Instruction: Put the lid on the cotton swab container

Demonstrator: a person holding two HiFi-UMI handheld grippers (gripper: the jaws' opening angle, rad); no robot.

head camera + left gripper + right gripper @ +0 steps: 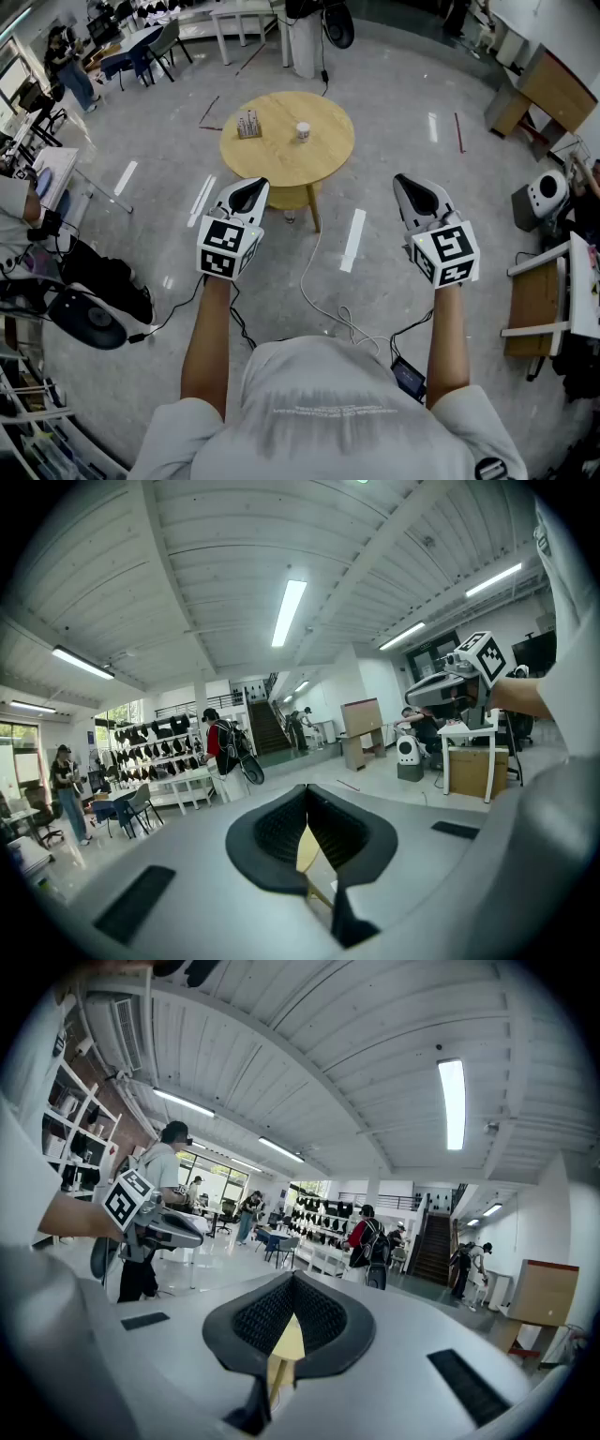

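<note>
A round wooden table [286, 155] stands a few steps ahead on the grey floor. On it are a small clear container [248, 125] with thin sticks in it at the left, and a small white round object [303, 131] near the middle; which one is the lid I cannot tell. My left gripper [246, 193] and right gripper [418, 195] are held up in front of my body, short of the table and apart from both objects. Both are shut with nothing between the jaws. The left gripper view [307, 819] and right gripper view [289, 1327] show closed pads and the room beyond.
A white cable [314, 281] runs across the floor from the table toward me. A black bag and stool [89, 300] sit at my left, a wooden bench [534, 309] and a white machine [547, 192] at my right. Desks, chairs and people stand farther back.
</note>
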